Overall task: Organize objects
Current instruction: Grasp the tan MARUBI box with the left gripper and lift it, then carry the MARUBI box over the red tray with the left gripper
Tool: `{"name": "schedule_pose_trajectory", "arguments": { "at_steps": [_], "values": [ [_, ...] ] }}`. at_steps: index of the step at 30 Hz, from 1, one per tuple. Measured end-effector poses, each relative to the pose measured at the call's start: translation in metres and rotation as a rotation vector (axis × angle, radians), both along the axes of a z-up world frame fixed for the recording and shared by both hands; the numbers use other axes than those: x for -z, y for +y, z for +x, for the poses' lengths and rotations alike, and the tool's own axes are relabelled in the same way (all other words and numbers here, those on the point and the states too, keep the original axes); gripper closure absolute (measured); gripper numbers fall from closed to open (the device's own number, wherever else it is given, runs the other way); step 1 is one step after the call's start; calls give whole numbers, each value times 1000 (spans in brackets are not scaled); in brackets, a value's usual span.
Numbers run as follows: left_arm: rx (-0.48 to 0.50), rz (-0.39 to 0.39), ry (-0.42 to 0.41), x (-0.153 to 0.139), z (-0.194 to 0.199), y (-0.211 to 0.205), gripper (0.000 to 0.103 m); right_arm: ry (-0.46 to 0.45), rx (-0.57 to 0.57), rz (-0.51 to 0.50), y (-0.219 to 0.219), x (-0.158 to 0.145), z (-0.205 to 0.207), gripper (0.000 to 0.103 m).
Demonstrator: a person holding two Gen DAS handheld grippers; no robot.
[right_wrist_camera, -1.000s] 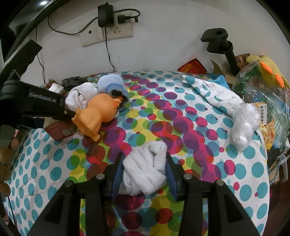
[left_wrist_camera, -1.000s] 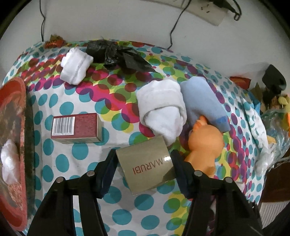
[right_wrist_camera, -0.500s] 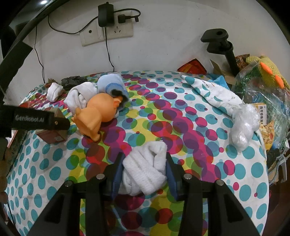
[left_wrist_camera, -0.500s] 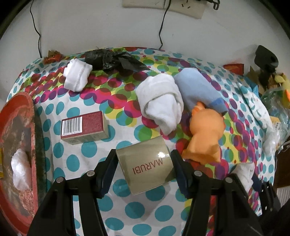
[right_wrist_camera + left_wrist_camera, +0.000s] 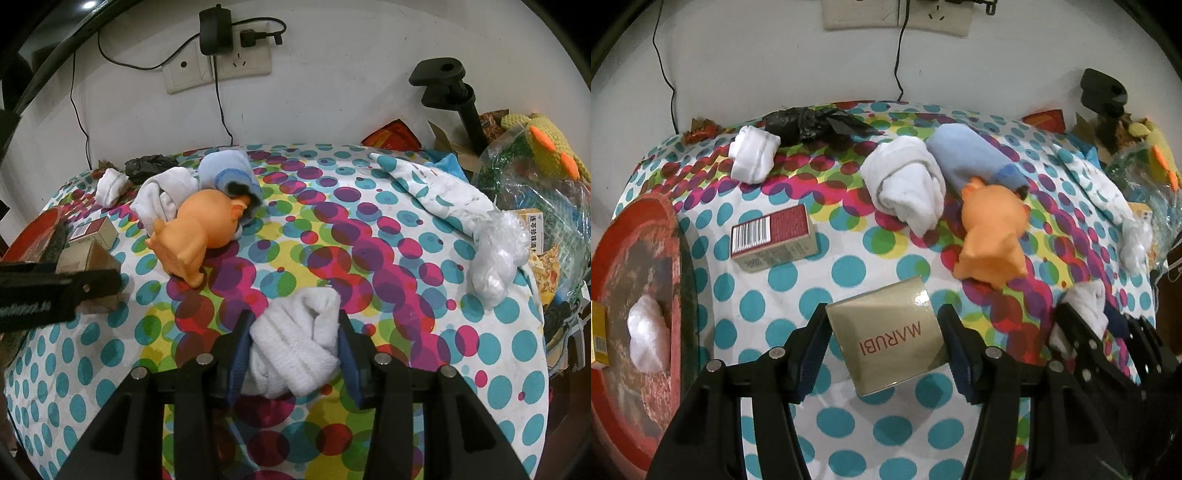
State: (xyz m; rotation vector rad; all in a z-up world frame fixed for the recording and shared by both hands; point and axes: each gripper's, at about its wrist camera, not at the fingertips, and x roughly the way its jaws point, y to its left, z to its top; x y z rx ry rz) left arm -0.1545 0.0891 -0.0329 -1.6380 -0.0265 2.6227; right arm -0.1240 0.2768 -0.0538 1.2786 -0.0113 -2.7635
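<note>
Glossy tan cardboard: the left gripper [image 5: 884,334] is clamped on a small box [image 5: 886,332] printed MARUBI, pads pressing its 2 side faces, box held clear above the dotted tablecloth [image 5: 849,266]. The box sits skewed between the pads, 1 corner forward. The right gripper [image 5: 293,341] is closed on a white rolled sock [image 5: 295,347], low over the cloth near the front edge.

Risks, as judgement:
- Skewed grip on a slick box, so it could pivot or slip out if swung fast.
- Sock is soft and bulges out past the pads; a loose fold could drag on the cloth or the roll could unravel on release.
- The 2 grippers are close together; the right one shows at the edge of the left view, so crossing paths could knock them.
- Orange toy [image 5: 991,243] lies just right of the box's path and could get bumped.

Containers: the red round tray [image 5: 624,295] at the left edge holds a white crumpled wad [image 5: 648,332] and a yellow packet [image 5: 598,336] at its rim. A red box with barcode [image 5: 772,236] lies on the cloth just beside the tray, not in it. A clear plastic bag [image 5: 535,199] at the right holds packets, contents unclear.

Loose on the cloth: 2 more white sock rolls [image 5: 905,184], [image 5: 753,157], a blue sock [image 5: 975,158] touching the toy, a black bag [image 5: 812,123].
</note>
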Motion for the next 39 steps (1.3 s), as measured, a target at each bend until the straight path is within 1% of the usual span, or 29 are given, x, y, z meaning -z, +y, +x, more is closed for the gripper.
{"name": "schedule_pose_trajectory", "arguments": {
  "at_steps": [6,8,11,14,18,24,29,34,39],
  "values": [
    [-12,-6,10,-6,25,-7,48,0,0,-2,0,0,0,59],
    [-12,-7,26,-8,35,-9,48,0,0,2,-1,0,0,59],
    [-21,-34,51,-14,50,-14,48,0,0,-1,0,0,0,59],
    [-36,-37,74,-18,65,-22,48,0,1,1,-1,0,0,59],
    [-47,-58,84,-23,76,-32,48,0,1,2,0,0,0,59],
    [-61,-59,98,-31,82,-49,48,-1,1,4,-1,0,0,59],
    [-71,-67,117,-37,86,-57,48,-1,2,24,-2,0,0,59],
    [-84,-47,115,-38,88,-66,48,-1,2,27,-3,0,0,59],
    [-104,-58,127,-41,91,-75,48,-1,2,26,-3,0,0,59]
  ]
}}
